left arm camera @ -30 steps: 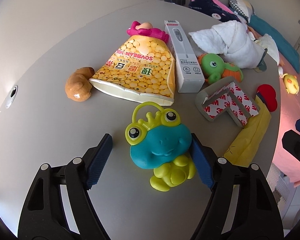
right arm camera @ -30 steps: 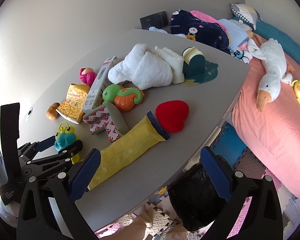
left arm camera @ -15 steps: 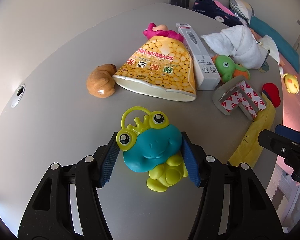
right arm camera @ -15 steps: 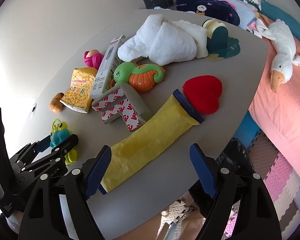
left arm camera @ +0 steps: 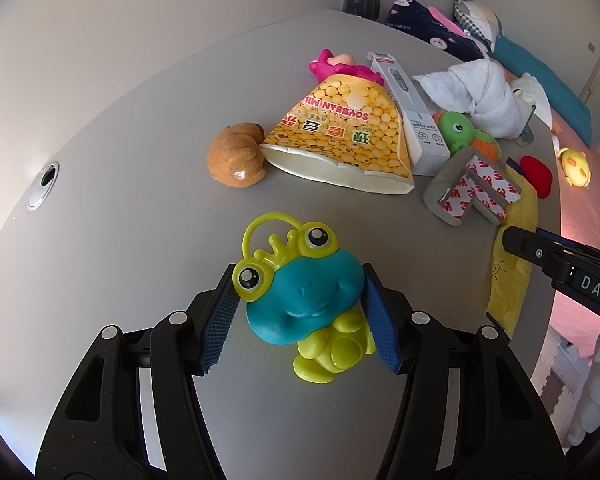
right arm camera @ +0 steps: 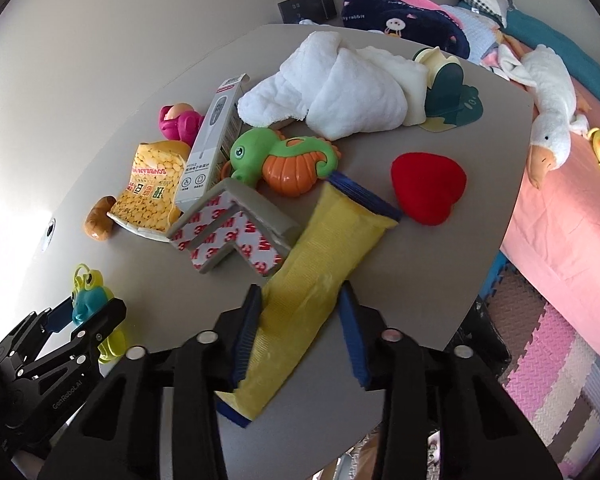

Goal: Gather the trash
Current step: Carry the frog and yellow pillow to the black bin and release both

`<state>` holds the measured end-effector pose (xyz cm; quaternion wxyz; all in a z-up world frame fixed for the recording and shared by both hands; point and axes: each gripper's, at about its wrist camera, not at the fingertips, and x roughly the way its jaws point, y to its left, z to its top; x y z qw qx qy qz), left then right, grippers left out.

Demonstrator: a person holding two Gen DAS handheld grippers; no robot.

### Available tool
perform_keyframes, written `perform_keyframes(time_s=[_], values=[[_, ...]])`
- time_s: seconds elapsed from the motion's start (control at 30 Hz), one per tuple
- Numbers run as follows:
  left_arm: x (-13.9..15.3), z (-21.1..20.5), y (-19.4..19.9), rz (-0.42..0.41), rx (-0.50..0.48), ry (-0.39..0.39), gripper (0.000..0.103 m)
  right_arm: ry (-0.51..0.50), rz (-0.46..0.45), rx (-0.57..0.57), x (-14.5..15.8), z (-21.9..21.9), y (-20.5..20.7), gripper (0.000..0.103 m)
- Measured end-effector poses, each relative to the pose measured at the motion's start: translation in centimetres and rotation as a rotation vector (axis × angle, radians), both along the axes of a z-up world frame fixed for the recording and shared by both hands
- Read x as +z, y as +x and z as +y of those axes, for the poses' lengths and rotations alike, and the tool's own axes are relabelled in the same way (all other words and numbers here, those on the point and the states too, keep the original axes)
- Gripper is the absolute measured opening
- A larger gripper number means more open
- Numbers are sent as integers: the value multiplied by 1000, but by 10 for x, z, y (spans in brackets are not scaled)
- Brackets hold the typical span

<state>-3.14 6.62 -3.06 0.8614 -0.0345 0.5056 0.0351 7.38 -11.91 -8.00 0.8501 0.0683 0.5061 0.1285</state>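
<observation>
A blue and green frog toy (left arm camera: 304, 300) stands on the grey table (left arm camera: 132, 208), and my left gripper (left arm camera: 298, 276) is shut on its head, a pad on each side. In the right wrist view the frog (right arm camera: 86, 300) and left gripper (right arm camera: 92, 306) show at the far left. My right gripper (right arm camera: 300, 292) has its jaws closing on the near end of a yellow fabric sleeve (right arm camera: 340, 232), which bunches between the pads. A soybean milk packet (left arm camera: 340, 136), a white thermometer box (left arm camera: 408, 108) and a grey 3M corner guard (right arm camera: 236, 236) lie beyond.
A brown toy (left arm camera: 236, 156), a pink toy (right arm camera: 178, 122), a green seahorse toy (right arm camera: 284, 156), a white towel (right arm camera: 340, 88) and a red heart (right arm camera: 428, 188) crowd the table. The table edge (right arm camera: 496, 240) drops to foam mats; a bed with a goose plush (right arm camera: 548, 120) lies right.
My left gripper closed on the frog and carried it a little across the table. My right gripper came in over the yellow sleeve and narrowed from wide open onto it.
</observation>
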Motion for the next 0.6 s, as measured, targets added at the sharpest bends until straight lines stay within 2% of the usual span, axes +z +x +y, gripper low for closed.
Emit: perform_keyframes(time_s=[0.1,0.3,0.6], values=[[-2,-4,6,7,1,-24,58,14,0,34,2,1,-1,20],[14,-22,5,-72,-50,8,58,20,-52,74,20,-2,-11,18],[35,-55,26,-111,-95,-22,58,42,-97,7,45,-48,-17,18]])
